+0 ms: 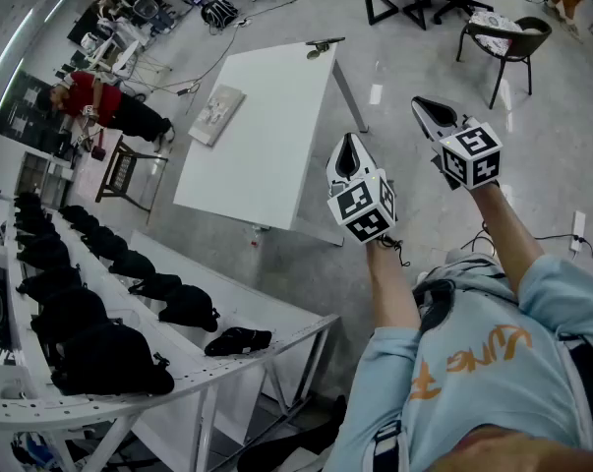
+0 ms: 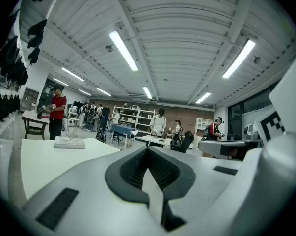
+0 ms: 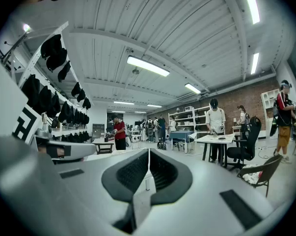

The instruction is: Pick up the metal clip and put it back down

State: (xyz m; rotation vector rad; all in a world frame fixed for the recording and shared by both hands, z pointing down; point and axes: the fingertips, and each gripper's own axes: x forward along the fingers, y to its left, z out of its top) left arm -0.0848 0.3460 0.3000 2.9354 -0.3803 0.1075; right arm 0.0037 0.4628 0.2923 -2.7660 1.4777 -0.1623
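Head view showed the left gripper (image 1: 351,146) and the right gripper (image 1: 424,106) raised in the air, both pinched shut and empty. The metal clip (image 1: 323,47) lay at the white table's (image 1: 266,155) far edge, at 11 o'clock from the left gripper and well apart. Left gripper view showed its jaws together with nothing between them. Right gripper view showed likewise.

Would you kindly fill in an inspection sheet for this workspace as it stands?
Surface: white table on grey floor.
Job's things: small dark object at table's far edge, possibly the clip; too small to tell.
Clutter: flat book near table's left edge.
Grippers: left gripper and right gripper both shut, empty, held in the air.
Cables: cable across floor; power strip.
Surroundings: chair, shelf with black bags, person in red.
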